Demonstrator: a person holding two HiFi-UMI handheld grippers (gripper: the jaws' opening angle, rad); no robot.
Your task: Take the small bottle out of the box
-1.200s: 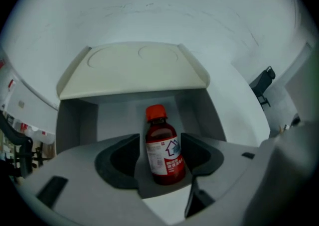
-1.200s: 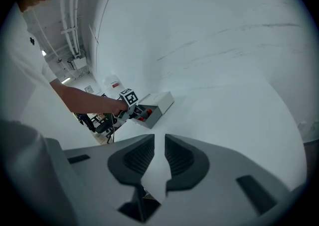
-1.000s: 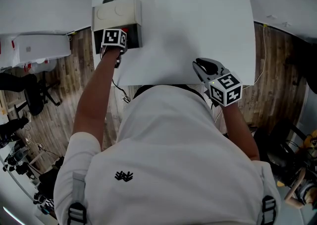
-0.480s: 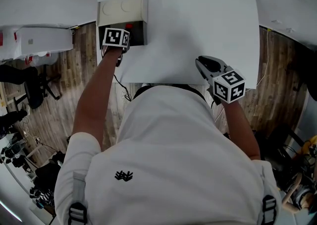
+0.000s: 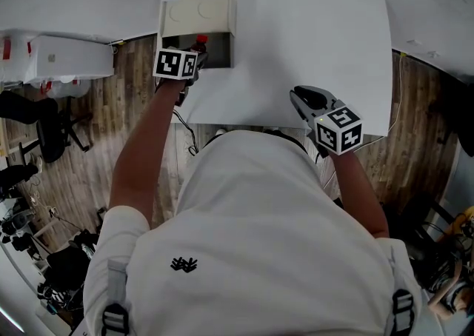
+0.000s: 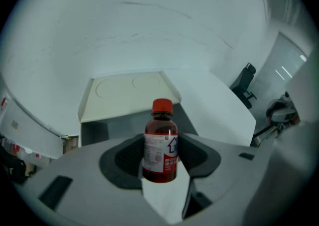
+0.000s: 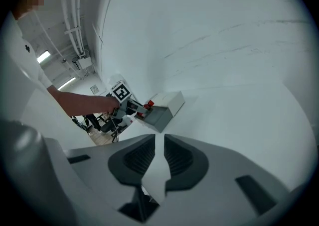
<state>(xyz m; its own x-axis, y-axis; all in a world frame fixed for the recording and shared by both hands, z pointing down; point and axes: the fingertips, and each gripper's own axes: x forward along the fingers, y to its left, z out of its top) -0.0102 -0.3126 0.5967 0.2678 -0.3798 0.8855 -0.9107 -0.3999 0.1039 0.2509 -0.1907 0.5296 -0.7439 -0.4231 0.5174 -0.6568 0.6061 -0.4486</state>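
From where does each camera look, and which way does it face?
Head view: on the person's head, facing steeply down at the table; shows torso, arms, left gripper, right gripper.
Left gripper view: rides that gripper, faces the box along fingers just closed on the small bottle.
Right gripper view: on that gripper, faces across the table, fingers slightly apart, empty; shows the left arm.
Shared: both gripper views show box and bottle.
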